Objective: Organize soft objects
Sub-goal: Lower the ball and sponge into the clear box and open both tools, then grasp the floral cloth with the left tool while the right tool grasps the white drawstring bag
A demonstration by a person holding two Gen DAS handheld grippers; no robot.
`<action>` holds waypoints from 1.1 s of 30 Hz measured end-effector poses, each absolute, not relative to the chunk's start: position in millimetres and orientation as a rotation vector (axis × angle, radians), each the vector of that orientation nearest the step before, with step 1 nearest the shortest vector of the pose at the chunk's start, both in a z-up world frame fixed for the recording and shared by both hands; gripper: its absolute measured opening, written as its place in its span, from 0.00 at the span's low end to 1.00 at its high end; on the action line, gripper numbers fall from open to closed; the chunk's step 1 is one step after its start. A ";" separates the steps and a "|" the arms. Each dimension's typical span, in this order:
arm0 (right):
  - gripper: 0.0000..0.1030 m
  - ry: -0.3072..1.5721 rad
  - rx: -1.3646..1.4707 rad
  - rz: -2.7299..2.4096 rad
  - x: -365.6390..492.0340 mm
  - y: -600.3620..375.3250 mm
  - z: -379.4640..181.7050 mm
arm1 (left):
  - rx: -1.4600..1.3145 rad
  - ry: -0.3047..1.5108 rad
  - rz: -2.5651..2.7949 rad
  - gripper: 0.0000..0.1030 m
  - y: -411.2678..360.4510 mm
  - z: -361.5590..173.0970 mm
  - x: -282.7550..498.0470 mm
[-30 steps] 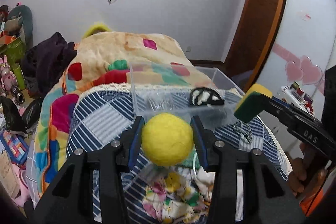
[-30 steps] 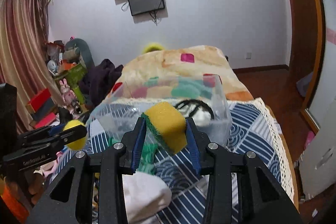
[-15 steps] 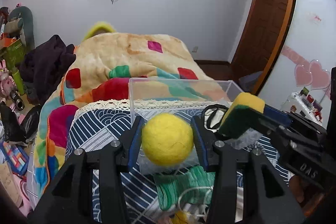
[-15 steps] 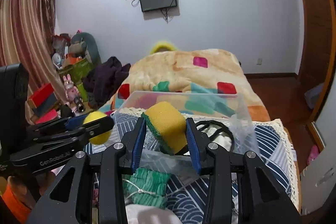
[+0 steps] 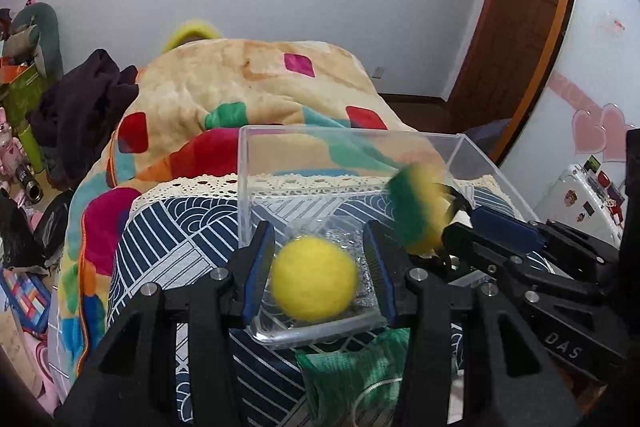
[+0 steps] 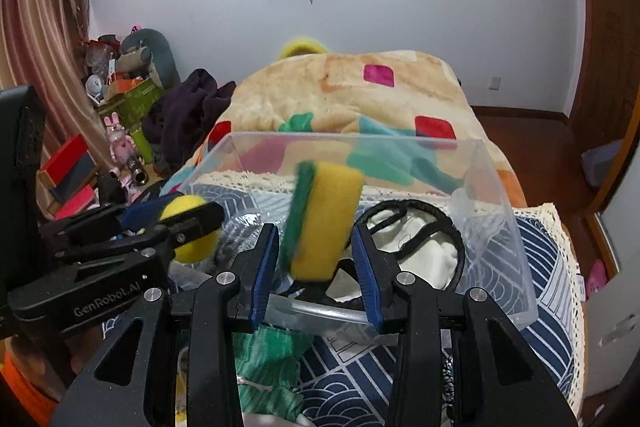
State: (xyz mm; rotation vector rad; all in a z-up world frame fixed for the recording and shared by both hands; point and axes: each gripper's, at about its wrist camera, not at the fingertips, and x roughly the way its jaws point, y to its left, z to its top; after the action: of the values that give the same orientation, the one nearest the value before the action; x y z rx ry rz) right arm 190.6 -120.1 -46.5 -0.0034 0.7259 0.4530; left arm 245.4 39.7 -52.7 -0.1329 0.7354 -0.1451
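A clear plastic bin (image 5: 256, 155) (image 6: 500, 211) sits on the blue patterned bed cover. My left gripper (image 5: 320, 263) is open over its near rim, and a yellow felt ball (image 5: 314, 277) hangs blurred and loose between the fingers. My right gripper (image 6: 316, 263) is open too, and a yellow-and-green sponge (image 6: 324, 215) (image 5: 416, 211) sits tilted and blurred between its pads, free of them. A white and black cloth item (image 6: 420, 247) lies inside the bin.
A green knit piece (image 6: 268, 359) (image 5: 348, 375) lies on the cover in front of the bin. A colourful quilt (image 5: 248, 83) is heaped behind it. Toys and boxes (image 6: 120, 99) crowd the floor at left. A wooden door (image 5: 516, 27) stands at right.
Both grippers moved forward over the bin and opened. The ball and the sponge have come loose from the pads and are dropping, blurred.
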 end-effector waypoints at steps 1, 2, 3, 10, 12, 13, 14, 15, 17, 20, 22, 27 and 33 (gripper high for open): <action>0.34 0.728 -0.003 0.454 190.3 -120.7 -47.1 | -0.129 0.734 -0.144 0.46 38.8 -52.1 245.1; 0.34 0.731 -0.002 0.456 191.4 -120.2 -47.1 | -0.126 0.733 -0.143 0.48 38.4 -51.5 244.8; 0.34 0.731 0.000 0.458 191.4 -121.3 -46.4 | -0.126 0.731 -0.143 0.50 38.2 -50.8 244.1; 0.34 0.681 -0.039 0.447 177.7 -127.0 -32.2 | -0.108 0.692 -0.147 0.50 41.1 -38.7 229.4; 0.36 0.659 -0.053 0.448 171.5 -127.5 -27.0 | -0.092 0.669 -0.138 0.53 43.5 -33.3 220.1; 0.41 0.648 -0.062 0.449 168.4 -127.7 -24.3 | -0.094 0.659 -0.141 0.54 46.3 -30.6 214.9; 0.44 0.634 -0.069 0.449 164.2 -128.8 -21.5 | -0.099 0.652 -0.145 0.57 48.5 -28.6 210.9; 0.50 0.618 -0.074 0.452 159.2 -130.2 -18.6 | -0.105 0.645 -0.150 0.59 51.4 -26.5 206.1; 0.55 0.597 -0.073 0.467 151.2 -132.3 -14.1 | -0.115 0.635 -0.157 0.60 55.1 -23.5 195.9; 0.60 0.582 -0.071 0.492 140.2 -135.3 -10.6 | -0.116 0.636 -0.166 0.61 57.7 -22.7 181.7; 0.64 0.584 -0.061 0.504 136.1 -136.0 -10.7 | -0.099 0.639 -0.177 0.61 56.0 -24.4 172.2; 0.64 0.603 -0.056 0.527 121.1 -135.6 -18.8 | -0.107 0.667 -0.202 0.68 55.1 -37.4 152.1; 0.65 0.659 -0.073 0.536 101.6 -130.8 -39.6 | -0.077 0.740 -0.209 0.68 47.2 -64.1 134.6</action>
State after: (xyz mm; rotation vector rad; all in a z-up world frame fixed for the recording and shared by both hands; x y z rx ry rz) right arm 101.6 -130.8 -39.6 -0.0729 0.6588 0.5356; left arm 134.6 47.2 -64.1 -0.0770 0.7400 -0.2085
